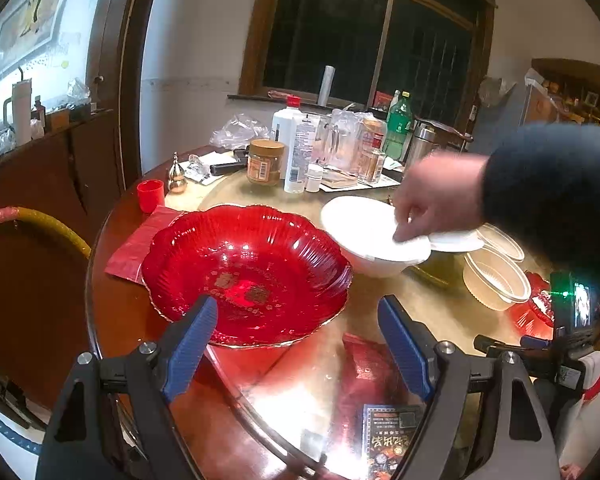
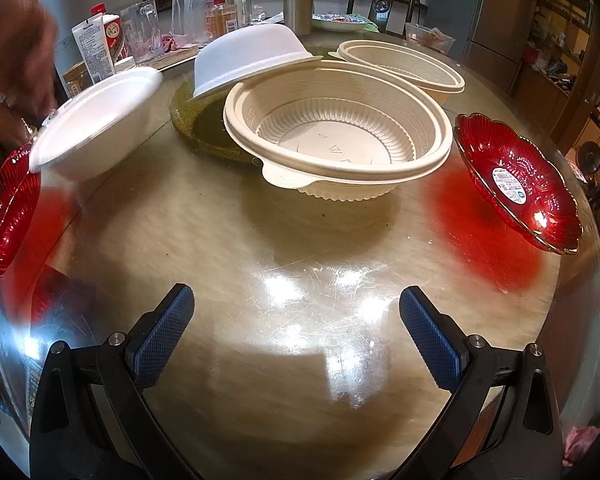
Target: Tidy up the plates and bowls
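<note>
Sorting barely begun, dishes scattered, none stacked.
Left gripper (image 1: 298,344) and right gripper (image 2: 296,320): jaws apart, empty; bare hand (image 1: 432,204) on white bowl (image 1: 364,236); red plate (image 1: 248,272) and cream bowls (image 2: 336,132) loose.

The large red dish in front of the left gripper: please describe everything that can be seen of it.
The large red dish looks like translucent red glass or plastic, with ribbed walls, a scalloped rim edged in gold, and gold specks and marks in its centre. It stands upright and empty on the round table, partly on a red packet. A white bowl sits close at its right. The left gripper has open jaws, one tip overlapping the near rim in the picture.
</note>
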A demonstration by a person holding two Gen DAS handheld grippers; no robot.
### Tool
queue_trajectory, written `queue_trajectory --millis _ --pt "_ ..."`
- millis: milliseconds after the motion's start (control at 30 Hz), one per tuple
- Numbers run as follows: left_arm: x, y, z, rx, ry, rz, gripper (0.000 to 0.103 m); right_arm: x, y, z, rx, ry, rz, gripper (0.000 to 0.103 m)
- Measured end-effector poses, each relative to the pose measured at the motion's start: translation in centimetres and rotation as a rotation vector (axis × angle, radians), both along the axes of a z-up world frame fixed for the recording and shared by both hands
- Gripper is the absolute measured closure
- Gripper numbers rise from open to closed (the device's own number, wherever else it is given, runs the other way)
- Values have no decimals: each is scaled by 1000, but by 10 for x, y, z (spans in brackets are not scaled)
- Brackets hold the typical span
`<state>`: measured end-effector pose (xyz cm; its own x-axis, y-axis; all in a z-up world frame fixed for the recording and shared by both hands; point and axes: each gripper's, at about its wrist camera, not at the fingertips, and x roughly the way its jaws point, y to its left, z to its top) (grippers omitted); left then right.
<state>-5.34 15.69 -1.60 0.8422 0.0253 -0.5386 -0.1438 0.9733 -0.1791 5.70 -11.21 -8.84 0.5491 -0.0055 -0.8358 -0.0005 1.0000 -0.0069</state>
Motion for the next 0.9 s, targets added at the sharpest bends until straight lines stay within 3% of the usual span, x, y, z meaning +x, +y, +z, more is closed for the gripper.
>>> queue_trajectory --millis 267,633,700,900 --pt "17 -16 -2 -32 65 -61 20 0 1 -1 0 0 0 0" --pt "19 -37 -1 44 86 -12 20 0 1 0 -1 1 0 0" --pt "21 -43 2 66 101 -26 20 0 1 -1 -1 0 0 0" --pt "54 -39 26 22 165 -140 20 16 7 -2 0 0 -14 0"
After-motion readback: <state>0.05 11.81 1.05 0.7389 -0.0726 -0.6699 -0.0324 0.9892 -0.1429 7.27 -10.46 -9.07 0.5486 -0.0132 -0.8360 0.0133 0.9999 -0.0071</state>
